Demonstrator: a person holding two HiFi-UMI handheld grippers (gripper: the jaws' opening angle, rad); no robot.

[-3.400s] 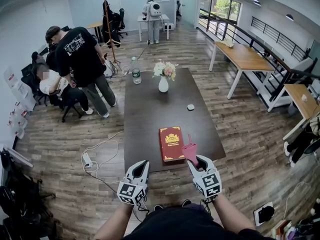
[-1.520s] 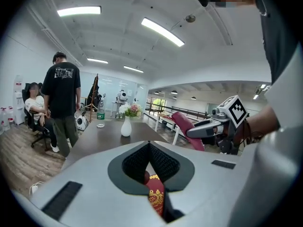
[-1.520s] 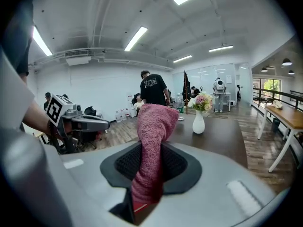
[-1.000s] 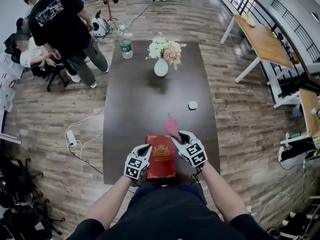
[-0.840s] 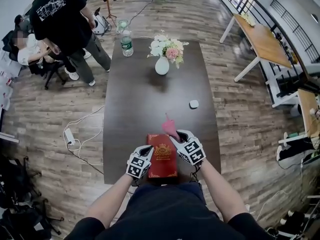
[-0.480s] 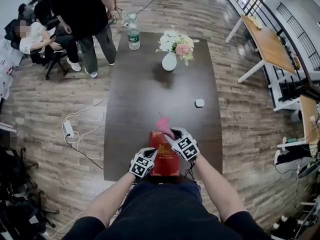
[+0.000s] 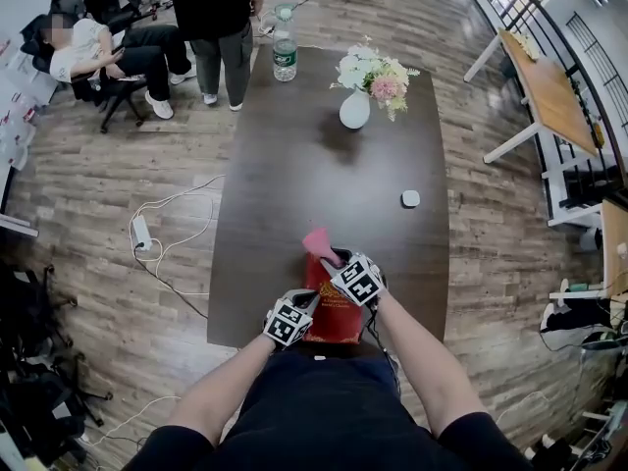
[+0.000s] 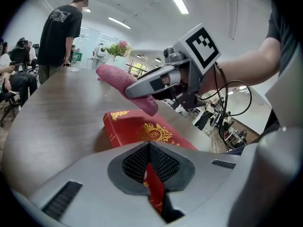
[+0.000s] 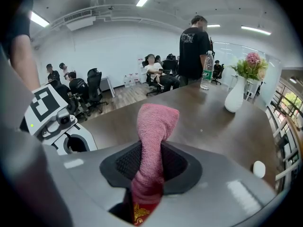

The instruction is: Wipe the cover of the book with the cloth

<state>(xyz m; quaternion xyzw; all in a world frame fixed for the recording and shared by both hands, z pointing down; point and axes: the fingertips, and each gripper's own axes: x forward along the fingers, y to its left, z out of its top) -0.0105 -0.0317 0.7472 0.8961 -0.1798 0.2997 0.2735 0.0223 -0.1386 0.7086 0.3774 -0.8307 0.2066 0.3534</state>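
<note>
Forearms of the person reach forward over the near edge of the dark table (image 7: 294, 175), one tool in each hand. The red book (image 7: 339, 322) lies flat on the table at that near edge, about midway along it, its gold-crested cover facing up.

The left gripper (image 7: 310, 300) sits at the near-left corner of the book. In the left gripper view its jaws are drawn together with a thin strip of the red book pinched between the dark pads. The right gripper (image 7: 332, 260) is over the end of the book that points toward the table's middle. Its jaws are clamped on the pink cloth (image 7: 316, 240), a rolled wad that sticks out past the fingertips toward the far end of the table, with the gold crest showing below it. Whether the cloth touches the cover cannot be told.

Farther along the table, toward its right edge, lies a small white object (image 7: 411, 198). Near the far end stands a white vase (image 7: 354, 111) holding pink and white flowers (image 7: 378, 72), and at the far-left corner stands a plastic bottle (image 7: 285, 57).

Just off that far-left corner a standing person (image 7: 216, 8) in dark clothes faces away. A seated person (image 7: 88, 52) is further out to the table's left. A white power strip (image 7: 142, 234) with its cable lies on the wooden floor beside the table's left edge.
</note>
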